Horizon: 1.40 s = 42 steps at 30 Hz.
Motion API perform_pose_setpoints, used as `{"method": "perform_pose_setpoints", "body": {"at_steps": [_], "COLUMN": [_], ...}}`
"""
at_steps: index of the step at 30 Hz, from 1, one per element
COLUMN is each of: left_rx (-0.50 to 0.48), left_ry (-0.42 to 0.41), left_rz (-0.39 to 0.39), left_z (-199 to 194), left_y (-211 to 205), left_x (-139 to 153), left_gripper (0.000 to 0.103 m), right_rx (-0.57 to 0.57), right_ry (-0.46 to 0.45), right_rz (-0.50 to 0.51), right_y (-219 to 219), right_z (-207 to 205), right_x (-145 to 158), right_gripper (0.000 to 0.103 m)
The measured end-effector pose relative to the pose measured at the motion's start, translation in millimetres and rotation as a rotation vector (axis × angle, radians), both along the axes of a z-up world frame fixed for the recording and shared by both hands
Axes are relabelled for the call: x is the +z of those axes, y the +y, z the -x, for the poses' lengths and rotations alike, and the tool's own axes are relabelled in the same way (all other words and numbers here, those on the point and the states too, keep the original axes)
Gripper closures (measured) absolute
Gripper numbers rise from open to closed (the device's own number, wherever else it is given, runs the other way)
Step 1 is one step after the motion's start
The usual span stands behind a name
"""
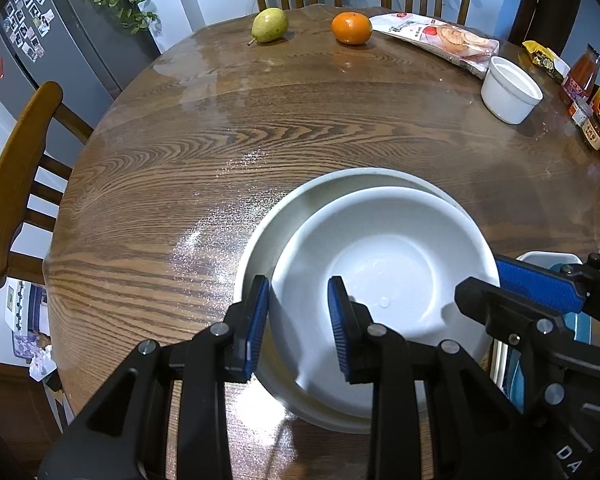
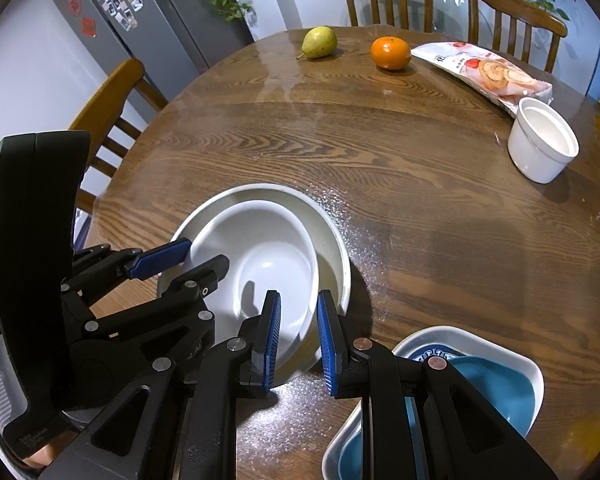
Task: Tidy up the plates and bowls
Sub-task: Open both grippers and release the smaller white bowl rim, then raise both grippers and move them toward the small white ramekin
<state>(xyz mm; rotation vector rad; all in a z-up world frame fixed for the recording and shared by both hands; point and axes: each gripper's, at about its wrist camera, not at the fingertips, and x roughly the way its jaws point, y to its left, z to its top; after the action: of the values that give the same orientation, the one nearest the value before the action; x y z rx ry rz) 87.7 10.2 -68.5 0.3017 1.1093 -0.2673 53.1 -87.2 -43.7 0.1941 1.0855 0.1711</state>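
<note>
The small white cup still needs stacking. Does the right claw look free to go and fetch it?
Probably not yet: the right claw is closed on the rims of the nested bowls. The table toward the cup is clear.

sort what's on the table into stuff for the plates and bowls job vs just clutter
Job: inner white bowl, outer white bowl, white ramekin, blue dish in the white square dish.

Clutter: pear, orange, snack packet, sauce bottles.

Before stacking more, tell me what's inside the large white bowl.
A smaller white bowl sits nested, tilted, inside the large white bowl. It looks empty. The large bowl's bottom beneath it is covered.
</note>
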Motion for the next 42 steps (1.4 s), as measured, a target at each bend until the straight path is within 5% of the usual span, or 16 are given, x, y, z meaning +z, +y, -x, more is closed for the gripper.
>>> {"method": "perform_pose_setpoints", "body": {"at_steps": [8,17,19,23,25,42], "left_rx": [0.012,0.015,0.013,0.000,-0.006,-0.083], "left_ry": [-0.014,-0.064,-0.070,-0.076,-0.081,-0.110], "left_rz": [0.027,0.060,0.063,0.072,0.077,0.154], "left_z": [4.2,17.1,21.5,31.4,37.8,98.2], "left_y": [1.1,-1.6,-3.6,-9.8,-14.1,-58.5], "left_x": [7.7,28.8,32.3,38.0,41.4,81.2], "left_gripper": [0.062,0.036,0.035,0.033,0.019,0.019], "right_rx": [-0.015,-0.073,-0.093,-0.139,-0.157,-0.306], "right_ry": [-0.018,-0.061,-0.061,-0.083,-0.100,-0.199], "right_rz": [-0.029,-0.098,-0.107,-0.119,-0.126,-0.179], "right_y": [-4.1,-24.2,-31.2,-46.3,-54.3,-154.9], "right_z": [5.2,22.0,27.4,41.7,51.1,151.8], "right_x": [4.6,14.7,15.9,20.9,24.5,47.4], "right_gripper": [0.083,0.083,0.078,0.050,0.048,0.048]}}
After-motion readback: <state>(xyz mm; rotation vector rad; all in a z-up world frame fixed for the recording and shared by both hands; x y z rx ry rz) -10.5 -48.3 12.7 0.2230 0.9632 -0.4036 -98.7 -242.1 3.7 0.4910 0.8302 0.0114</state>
